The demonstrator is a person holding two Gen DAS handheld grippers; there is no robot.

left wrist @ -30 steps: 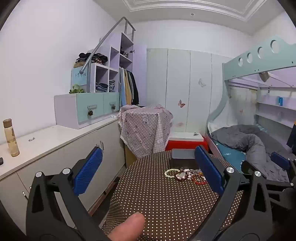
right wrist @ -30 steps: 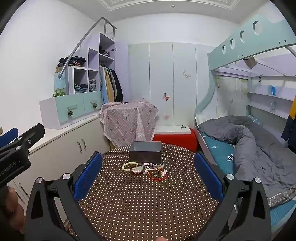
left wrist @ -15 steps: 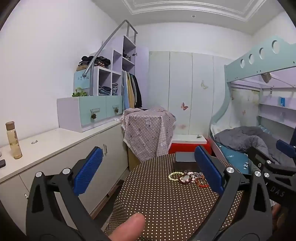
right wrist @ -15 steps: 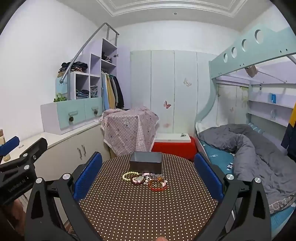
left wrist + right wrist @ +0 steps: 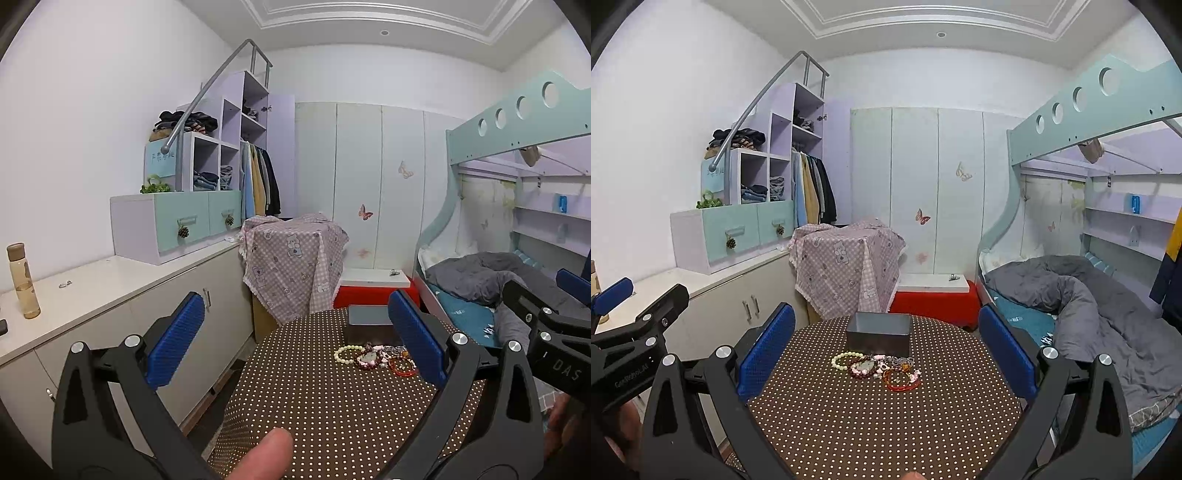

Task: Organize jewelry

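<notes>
A pile of jewelry point(image 5: 877, 367) lies on a round table with a brown polka-dot cloth point(image 5: 879, 424): a pale bead bracelet point(image 5: 843, 361), dark red beads and a red bangle point(image 5: 899, 380). A dark grey open box point(image 5: 879, 332) stands just behind the pile. The pile also shows in the left wrist view point(image 5: 376, 358), with the box point(image 5: 369, 317) partly hidden by a blue pad. My left gripper point(image 5: 295, 347) is open and empty, well short of the pile. My right gripper point(image 5: 886, 347) is open and empty, above the near table.
White cabinets point(image 5: 110, 295) with a bottle point(image 5: 24, 280) run along the left. A cloth-covered stand point(image 5: 849, 266) and a red box point(image 5: 934, 299) sit behind the table. A bunk bed with a grey duvet point(image 5: 1089, 306) is on the right.
Both grippers have drifted slightly, the views tilting up a little. Both stay open and empty. The jewelry and box have not moved.
</notes>
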